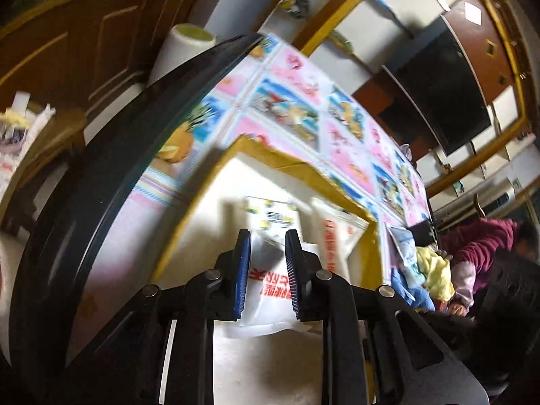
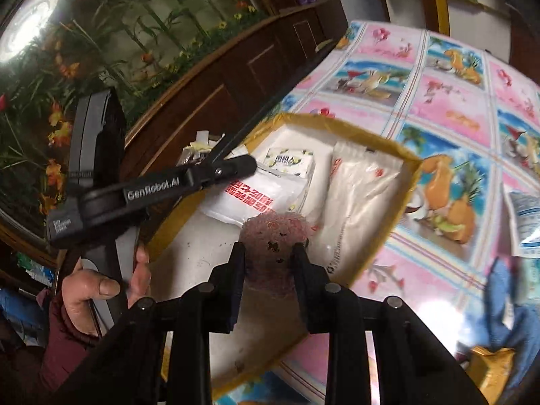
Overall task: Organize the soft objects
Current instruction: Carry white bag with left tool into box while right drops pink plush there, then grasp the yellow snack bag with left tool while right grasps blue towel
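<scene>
The cardboard box [image 2: 398, 155], its yellow-taped rim running from nine o'clock round to three, is sitting on the picture-patterned tablecloth [image 2: 449, 101], whose bare stretch is lying toward one and two o'clock. The left gripper [image 1: 267, 271] is hanging slightly parted over a white packet with red print [image 1: 270, 290] inside the box, gripping nothing. The right gripper [image 2: 268, 263] is pinching a pink fuzzy toy [image 2: 275, 233] above the box floor.

"GenRobot.AI" stood in pale letters along the black arm of the left gripper [image 2: 233, 168], seen from the right wrist. A small grey label lower on its handle was too blurred to read. The white packet [image 2: 256, 199] in the box [image 2: 398, 155] carried bold red characters, not legible.
</scene>
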A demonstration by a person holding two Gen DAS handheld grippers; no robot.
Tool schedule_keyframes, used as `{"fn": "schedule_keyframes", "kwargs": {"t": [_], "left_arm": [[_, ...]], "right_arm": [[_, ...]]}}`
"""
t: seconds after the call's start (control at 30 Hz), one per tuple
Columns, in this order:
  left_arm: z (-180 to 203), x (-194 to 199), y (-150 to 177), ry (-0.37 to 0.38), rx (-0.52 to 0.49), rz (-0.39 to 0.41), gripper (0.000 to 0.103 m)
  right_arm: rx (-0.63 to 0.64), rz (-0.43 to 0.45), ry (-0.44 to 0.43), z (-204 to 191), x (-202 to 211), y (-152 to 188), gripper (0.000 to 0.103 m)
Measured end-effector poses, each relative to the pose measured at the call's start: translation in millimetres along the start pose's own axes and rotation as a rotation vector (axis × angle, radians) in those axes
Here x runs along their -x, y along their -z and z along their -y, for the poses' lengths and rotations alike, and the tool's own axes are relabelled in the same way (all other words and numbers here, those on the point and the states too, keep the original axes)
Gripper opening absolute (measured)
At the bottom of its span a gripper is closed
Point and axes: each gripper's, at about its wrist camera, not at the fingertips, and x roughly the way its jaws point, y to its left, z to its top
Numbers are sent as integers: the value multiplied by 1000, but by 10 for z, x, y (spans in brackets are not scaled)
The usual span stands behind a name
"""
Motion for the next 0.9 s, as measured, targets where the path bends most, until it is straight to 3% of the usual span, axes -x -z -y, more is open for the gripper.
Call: {"fn": "schedule_keyframes", "kwargs": {"t": [0.17, 0.37, 0.4, 0.47, 0.67, 0.8, 0.9], "left_arm": [[-73, 180, 42, 26, 13, 66, 19], [260, 527, 275, 69, -48, 135, 21], [352, 571, 331, 78, -65, 141, 29], [556, 630, 465, 121, -92, 140, 43], [1313, 579, 914, 214, -247, 27, 51], [1780, 277, 1310, 226, -373, -76, 52], [1941, -3, 1513, 205, -391, -136, 52]], "right_arm": [[-17, -15, -55, 19, -145, 4, 34], [-25, 98, -52, 198, 442, 128, 36], [-17, 119, -38, 241, 579, 186, 39], [-10, 166, 7, 370, 876, 323, 60], [-70, 250, 172, 937, 1567, 789, 64], [-134, 231, 213, 1225, 1727, 1134, 64], [-145, 230, 244, 1276, 1779, 1355, 64]]}}
